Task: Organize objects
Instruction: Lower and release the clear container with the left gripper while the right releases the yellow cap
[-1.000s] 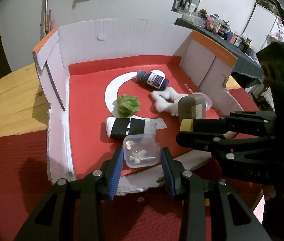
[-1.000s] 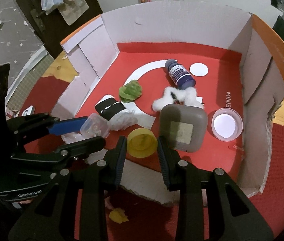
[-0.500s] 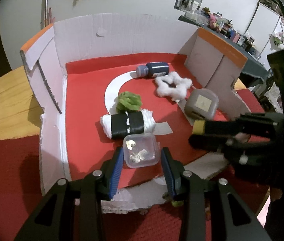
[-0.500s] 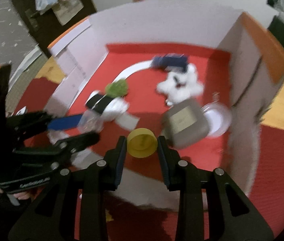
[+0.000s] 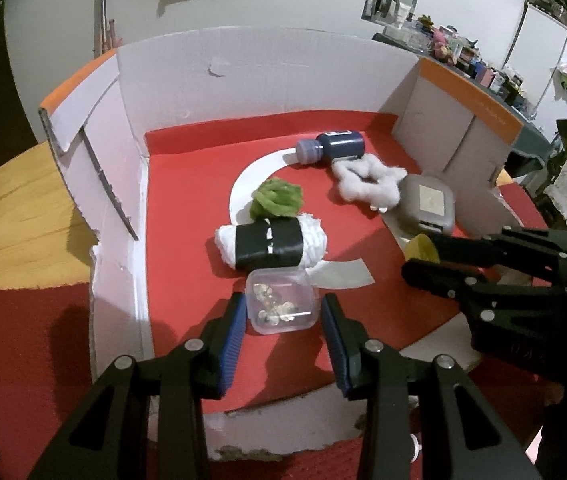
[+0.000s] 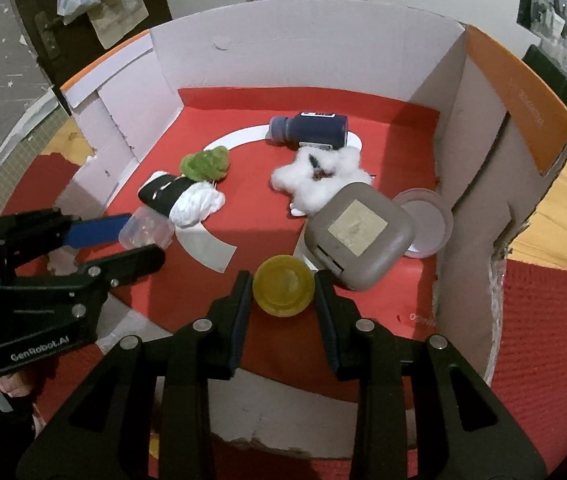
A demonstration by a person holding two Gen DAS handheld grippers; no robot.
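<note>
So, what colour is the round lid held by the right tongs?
Yellow; the round lid shows best in the right wrist view.

Each black hand-held gripper (image 5: 283,320) has blue finger pads (image 5: 230,336), silver screws and white "GenRobot.AI" lettering.

both wrist views look down, close, into one cardboard box (image 5: 267,72).

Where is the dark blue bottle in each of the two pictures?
Left wrist view: the blue bottle lies on its side at the back of the box, right of centre, cap pointing left.
Right wrist view: the blue bottle lies at the back, near the middle, cap pointing left.
Shared landmark: the white cotton fluff sits just in front of it in both.
</note>
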